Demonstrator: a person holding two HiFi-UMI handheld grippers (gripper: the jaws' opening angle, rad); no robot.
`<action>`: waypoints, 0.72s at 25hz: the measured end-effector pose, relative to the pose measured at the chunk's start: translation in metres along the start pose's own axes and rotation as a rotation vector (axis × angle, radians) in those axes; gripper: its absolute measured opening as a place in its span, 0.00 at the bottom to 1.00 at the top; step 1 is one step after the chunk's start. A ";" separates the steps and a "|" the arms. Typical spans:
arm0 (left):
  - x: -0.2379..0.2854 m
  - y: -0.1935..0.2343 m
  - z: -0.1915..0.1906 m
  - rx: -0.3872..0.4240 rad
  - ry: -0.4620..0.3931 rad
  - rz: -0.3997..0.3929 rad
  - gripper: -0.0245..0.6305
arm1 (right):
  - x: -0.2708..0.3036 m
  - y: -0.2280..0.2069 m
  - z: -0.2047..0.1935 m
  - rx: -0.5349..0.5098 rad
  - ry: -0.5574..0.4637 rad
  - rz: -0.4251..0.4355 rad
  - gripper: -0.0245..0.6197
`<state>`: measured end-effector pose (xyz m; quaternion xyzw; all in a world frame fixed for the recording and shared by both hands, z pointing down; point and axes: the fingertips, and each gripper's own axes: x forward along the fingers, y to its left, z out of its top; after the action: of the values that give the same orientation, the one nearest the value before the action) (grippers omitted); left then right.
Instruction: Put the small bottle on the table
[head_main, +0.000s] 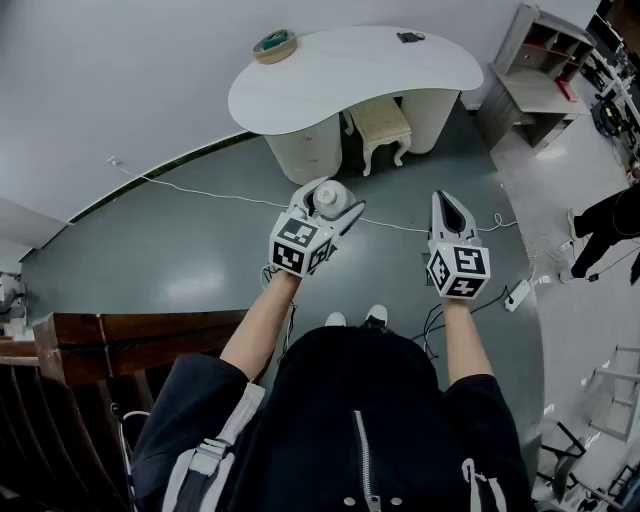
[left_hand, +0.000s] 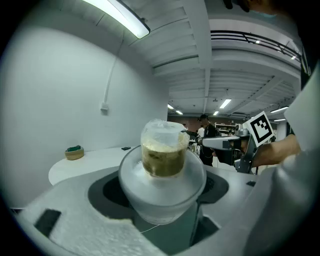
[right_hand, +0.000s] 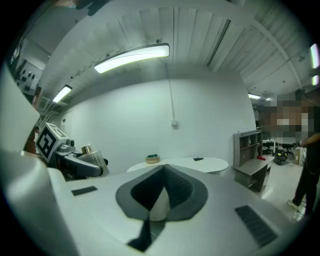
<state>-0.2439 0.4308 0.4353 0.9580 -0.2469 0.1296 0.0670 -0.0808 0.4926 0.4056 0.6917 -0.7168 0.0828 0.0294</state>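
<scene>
**Desk:** Where's the small bottle?

**Operator:** I have it in the left gripper (head_main: 336, 198). In the left gripper view the small bottle (left_hand: 162, 155) fills the middle of the frame. Its wide white body is wedged between the two jaws, and the narrower end, with something brownish inside, points away from the camera. The jaws stand wide but are clamped on it.

**Desk:** And the other claw?

**Operator:** The right gripper (head_main: 441, 200) carries nothing. In its own view I see the two jaws pressed together, with no gap between them.

**Desk:** How do you stand to the table?

**Operator:** In the head view both grippers hang over the grey floor (head_main: 180, 250) at mid-frame, the left one just left of centre. The white table (head_main: 380, 70) sits at the top centre, well apart from the bottle. A bowl (head_main: 274, 45) with something green in it stands at the table's left end, and a small dark object (head_main: 409, 37) lies near its far edge. A pale stool (head_main: 380, 122) is tucked under the table, and a shelf unit (head_main: 540, 75) stands at the upper right.
</scene>
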 end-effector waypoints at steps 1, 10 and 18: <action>0.003 -0.002 0.000 -0.002 0.002 0.002 0.56 | 0.001 -0.004 -0.001 0.006 0.003 0.003 0.02; 0.033 -0.011 0.003 -0.027 0.006 0.048 0.56 | 0.005 -0.038 -0.005 0.003 0.009 0.064 0.04; 0.055 -0.021 0.001 -0.050 0.017 0.105 0.56 | 0.010 -0.079 -0.012 -0.003 0.053 0.095 0.04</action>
<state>-0.1870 0.4237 0.4482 0.9406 -0.2992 0.1350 0.0861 -0.0038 0.4818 0.4251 0.6543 -0.7481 0.1011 0.0455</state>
